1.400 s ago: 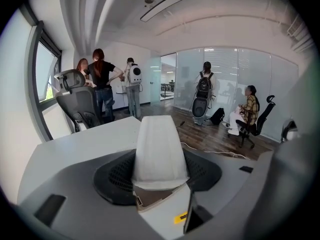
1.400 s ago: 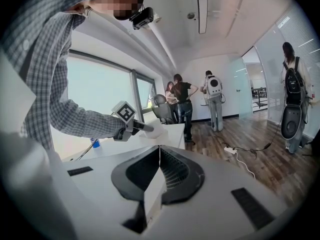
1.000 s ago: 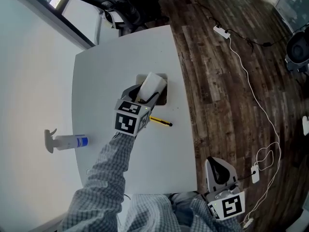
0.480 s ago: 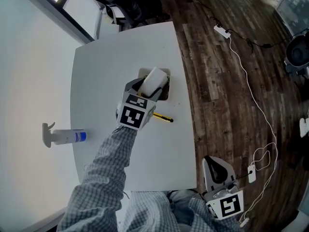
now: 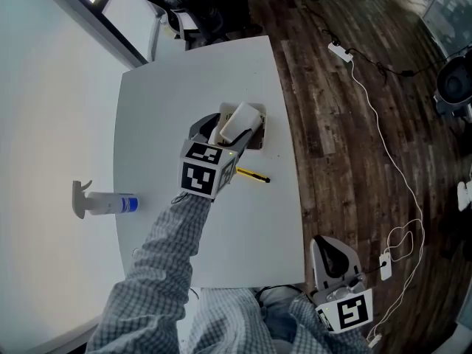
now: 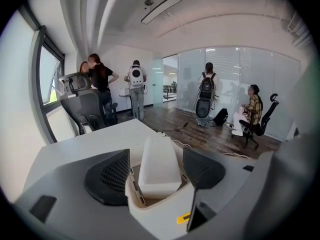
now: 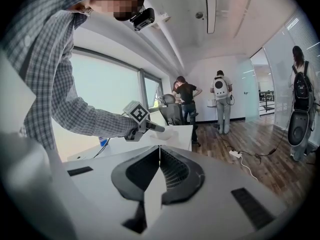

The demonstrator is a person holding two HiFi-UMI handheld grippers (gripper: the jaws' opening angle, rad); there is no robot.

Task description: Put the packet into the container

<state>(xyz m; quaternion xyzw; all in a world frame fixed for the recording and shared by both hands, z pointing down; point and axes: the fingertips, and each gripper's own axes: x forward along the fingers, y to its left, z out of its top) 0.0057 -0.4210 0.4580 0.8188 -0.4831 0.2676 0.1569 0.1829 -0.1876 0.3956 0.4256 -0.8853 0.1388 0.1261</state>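
Note:
The white packet (image 5: 237,122) stands tilted in the small cream container (image 5: 260,139) near the right edge of the white table (image 5: 162,102). My left gripper (image 5: 225,133) is at the container, and its jaws have just been opening. In the left gripper view the packet (image 6: 159,161) rises out of the container (image 6: 155,211) between the dark pads (image 6: 112,176), with a gap on each side. My left gripper (image 6: 156,154) is open. My right gripper (image 5: 328,248) hangs off the table's near corner over the floor. Its jaws (image 7: 160,156) are shut with nothing between them.
A yellow pencil (image 5: 253,174) lies just in front of the container. A spray bottle (image 5: 103,203) lies at the table's left edge. Office chairs (image 5: 184,9) stand at the far end. A power strip and white cable (image 5: 383,131) run over the wooden floor to the right. Several people (image 6: 135,84) stand in the room.
The left jaws have spread off the packet, which now stands in the container by itself. The left gripper has lifted slightly. The right gripper has stayed in place.

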